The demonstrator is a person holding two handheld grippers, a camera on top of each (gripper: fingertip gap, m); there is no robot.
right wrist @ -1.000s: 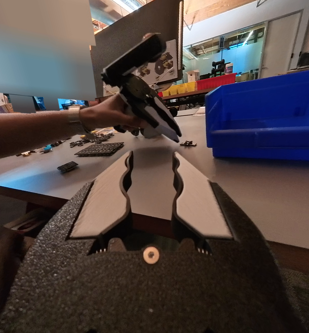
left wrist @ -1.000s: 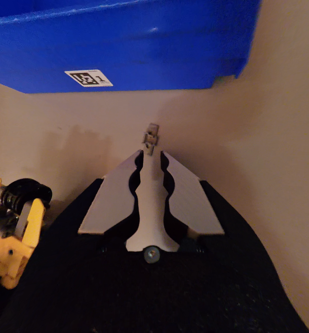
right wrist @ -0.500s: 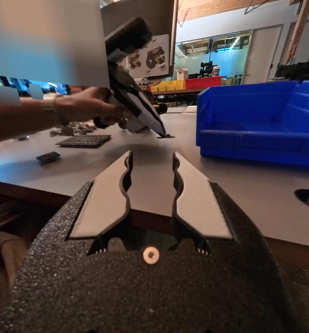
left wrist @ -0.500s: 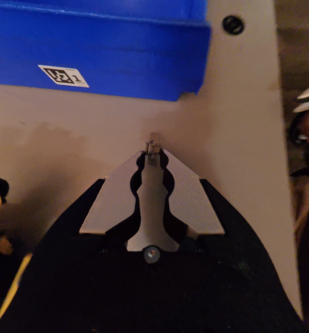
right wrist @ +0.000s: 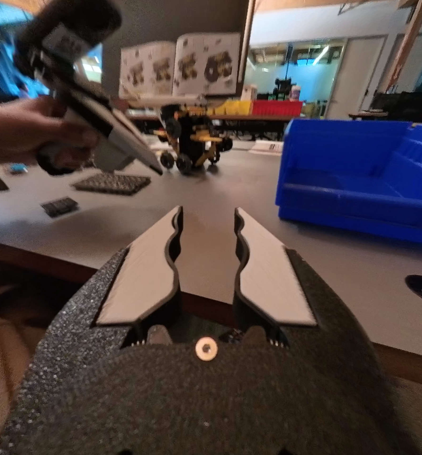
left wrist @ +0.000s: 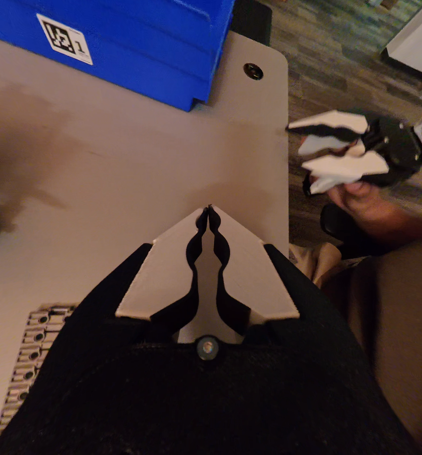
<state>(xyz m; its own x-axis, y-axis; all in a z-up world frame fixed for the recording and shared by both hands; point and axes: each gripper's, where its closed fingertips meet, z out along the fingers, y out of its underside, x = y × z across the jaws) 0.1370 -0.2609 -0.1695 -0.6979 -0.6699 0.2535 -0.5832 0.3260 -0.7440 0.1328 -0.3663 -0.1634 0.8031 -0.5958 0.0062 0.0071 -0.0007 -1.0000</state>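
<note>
My left gripper (left wrist: 208,209) is shut above the beige table (left wrist: 106,172), near its right edge; its tips meet and I see nothing between them. It also shows in the right wrist view (right wrist: 157,170), held up by a hand, tip pointing down and bare. My right gripper (right wrist: 207,211) is open and empty, hovering over the table's near edge. In the left wrist view it (left wrist: 297,147) hangs off the table's right side. A blue bin (left wrist: 131,49) with a white label (left wrist: 64,39) stands beyond my left gripper.
A yellow and black brick-built vehicle (right wrist: 192,142) stands at the back of the table. A black studded plate (right wrist: 111,184) and a smaller one (right wrist: 60,205) lie on the left. The blue bin (right wrist: 352,184) fills the right. A grey studded plate (left wrist: 32,344) lies under my left gripper's body. The left gripper's tips are roughly 11 cm from the right gripper's. It is some 15 cm from my left tips to the grey studded plate (left wrist: 32,344).
A small grey piece stood between my left gripper's tips; now the tips are together and the piece is gone from them. That gripper has lifted and swung right. My right gripper has barely moved.
</note>
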